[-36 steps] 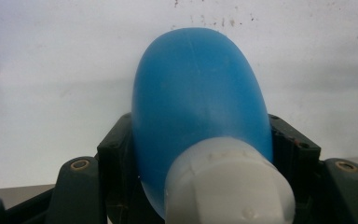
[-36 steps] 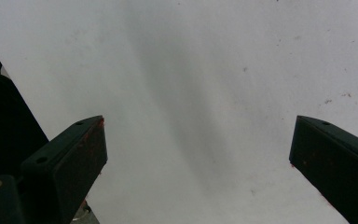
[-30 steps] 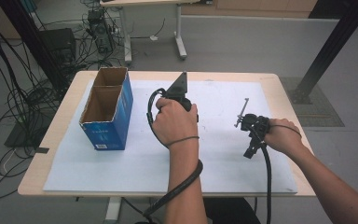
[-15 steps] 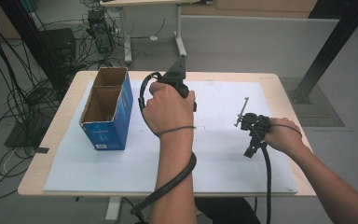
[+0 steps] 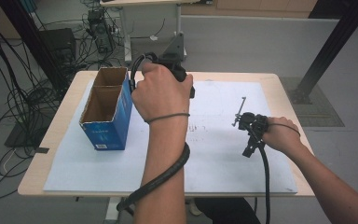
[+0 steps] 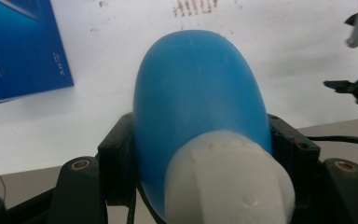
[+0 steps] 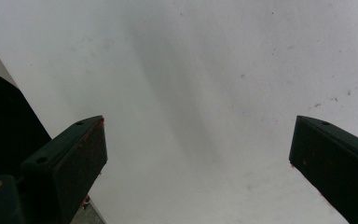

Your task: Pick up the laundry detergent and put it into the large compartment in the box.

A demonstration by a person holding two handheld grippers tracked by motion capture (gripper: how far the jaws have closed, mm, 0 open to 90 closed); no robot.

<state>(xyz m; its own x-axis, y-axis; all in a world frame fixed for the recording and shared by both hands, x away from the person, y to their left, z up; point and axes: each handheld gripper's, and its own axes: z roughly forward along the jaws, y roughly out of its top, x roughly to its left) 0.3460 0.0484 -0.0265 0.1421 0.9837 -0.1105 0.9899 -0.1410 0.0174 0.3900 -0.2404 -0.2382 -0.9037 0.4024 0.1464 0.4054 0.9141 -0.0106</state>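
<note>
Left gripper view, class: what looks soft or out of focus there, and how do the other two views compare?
Left gripper view: the blue bottle and its white cap blur up close. Right gripper view: soft shadows streak the white mat. High view: evenly lit, sharp.

A smooth blue bottle (image 6: 198, 107) with a white cap (image 6: 226, 179) is hanging in the air just beside the blue cardboard box (image 6: 18, 46), cap nearest the camera.

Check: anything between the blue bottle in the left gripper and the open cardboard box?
Nothing visible. The left gripper is clamped on the blue bottle, lifted above the white mat. The blue cardboard box sits just to its left, top open, with bare mat between them. The right gripper rests open, far off.
</note>
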